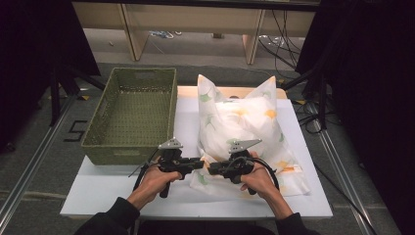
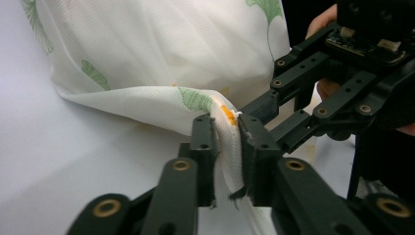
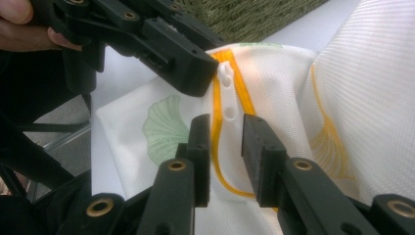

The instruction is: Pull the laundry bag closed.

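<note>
A white pillow [image 1: 244, 127] in a case printed with green and orange leaves lies on the white board [image 1: 313, 196]. Both grippers meet at its near left corner. My left gripper [image 2: 227, 152] is shut on a folded edge of the pillowcase [image 2: 161, 44], and the cloth is pinched between its pads. My right gripper [image 3: 225, 147] faces it from the other side. Its jaws stand a little apart around the orange zipper [image 3: 218, 161], just below the white zipper pull [image 3: 226, 93], and do not press on it. In the high view the left gripper [image 1: 201, 164] and right gripper [image 1: 211, 168] almost touch tip to tip.
A green woven basket [image 1: 132, 112] stands on the left of the board, close behind the left hand. Its weave shows at the top of the right gripper view [image 3: 254, 17]. Dark curtains and cables flank the table, and wooden furniture legs stand beyond it.
</note>
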Action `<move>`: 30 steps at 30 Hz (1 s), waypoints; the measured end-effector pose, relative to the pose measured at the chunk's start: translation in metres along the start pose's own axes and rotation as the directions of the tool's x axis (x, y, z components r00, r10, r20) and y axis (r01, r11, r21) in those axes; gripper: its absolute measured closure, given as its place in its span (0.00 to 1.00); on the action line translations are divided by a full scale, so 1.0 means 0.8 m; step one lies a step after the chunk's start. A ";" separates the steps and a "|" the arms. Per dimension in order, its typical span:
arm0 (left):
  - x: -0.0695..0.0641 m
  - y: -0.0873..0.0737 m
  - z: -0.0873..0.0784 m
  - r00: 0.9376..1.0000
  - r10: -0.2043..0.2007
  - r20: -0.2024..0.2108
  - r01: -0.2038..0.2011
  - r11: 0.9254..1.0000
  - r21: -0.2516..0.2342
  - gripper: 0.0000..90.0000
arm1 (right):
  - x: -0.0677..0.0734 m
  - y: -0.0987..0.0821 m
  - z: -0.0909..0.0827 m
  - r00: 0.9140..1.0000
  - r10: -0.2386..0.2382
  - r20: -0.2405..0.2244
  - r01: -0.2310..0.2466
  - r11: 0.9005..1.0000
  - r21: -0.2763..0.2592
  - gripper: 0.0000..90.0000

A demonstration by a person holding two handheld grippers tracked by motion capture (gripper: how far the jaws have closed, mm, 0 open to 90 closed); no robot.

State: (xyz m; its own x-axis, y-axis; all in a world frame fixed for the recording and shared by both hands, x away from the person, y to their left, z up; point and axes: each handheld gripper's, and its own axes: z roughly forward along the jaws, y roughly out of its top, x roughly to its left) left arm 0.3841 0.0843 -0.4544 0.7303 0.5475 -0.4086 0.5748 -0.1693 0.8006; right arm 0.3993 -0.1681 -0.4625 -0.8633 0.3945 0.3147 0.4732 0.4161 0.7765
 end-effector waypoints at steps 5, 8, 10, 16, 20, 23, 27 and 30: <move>-0.003 0.000 0.000 0.999 0.044 -0.010 -0.044 0.999 0.005 0.91 | -0.001 0.000 0.000 1.000 0.005 0.000 -0.005 1.000 -0.002 0.82; -0.004 0.000 0.000 1.000 0.021 0.000 -0.021 1.000 0.002 0.91 | -0.001 0.001 -0.001 1.000 -0.002 -0.015 0.002 1.000 -0.021 0.83; -0.004 0.001 0.000 0.999 0.034 -0.002 -0.034 0.999 0.008 0.91 | -0.001 0.000 0.000 1.000 0.001 -0.011 -0.002 1.000 -0.013 0.84; -0.005 0.001 0.000 0.999 0.033 -0.005 -0.033 0.999 0.006 0.91 | -0.001 0.000 -0.001 1.000 -0.002 -0.023 0.001 0.999 -0.032 0.91; -0.005 0.001 -0.001 0.999 0.035 -0.005 -0.035 0.999 0.008 0.91 | 0.000 0.001 0.000 0.999 -0.005 -0.038 0.004 1.000 -0.030 0.95; -0.006 0.001 -0.001 0.999 0.035 -0.004 -0.035 0.999 0.007 0.91 | 0.000 0.000 -0.001 0.999 -0.010 -0.035 0.009 0.999 -0.033 0.97; -0.006 0.001 -0.001 1.000 0.028 -0.004 -0.028 1.000 0.000 0.91 | -0.003 0.001 -0.002 0.998 -0.009 -0.057 0.006 0.999 -0.054 0.99; -0.006 0.001 -0.002 0.999 0.036 -0.007 -0.036 0.999 0.004 0.91 | -0.001 0.000 -0.002 0.999 0.010 -0.053 -0.012 0.999 -0.044 0.99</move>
State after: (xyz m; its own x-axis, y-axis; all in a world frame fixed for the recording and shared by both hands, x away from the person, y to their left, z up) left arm 0.3806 0.0828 -0.4512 0.7477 0.5470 -0.3764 0.5497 -0.1919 0.8131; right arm 0.4001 -0.1701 -0.4616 -0.8667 0.3546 0.3508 0.4755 0.3744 0.7961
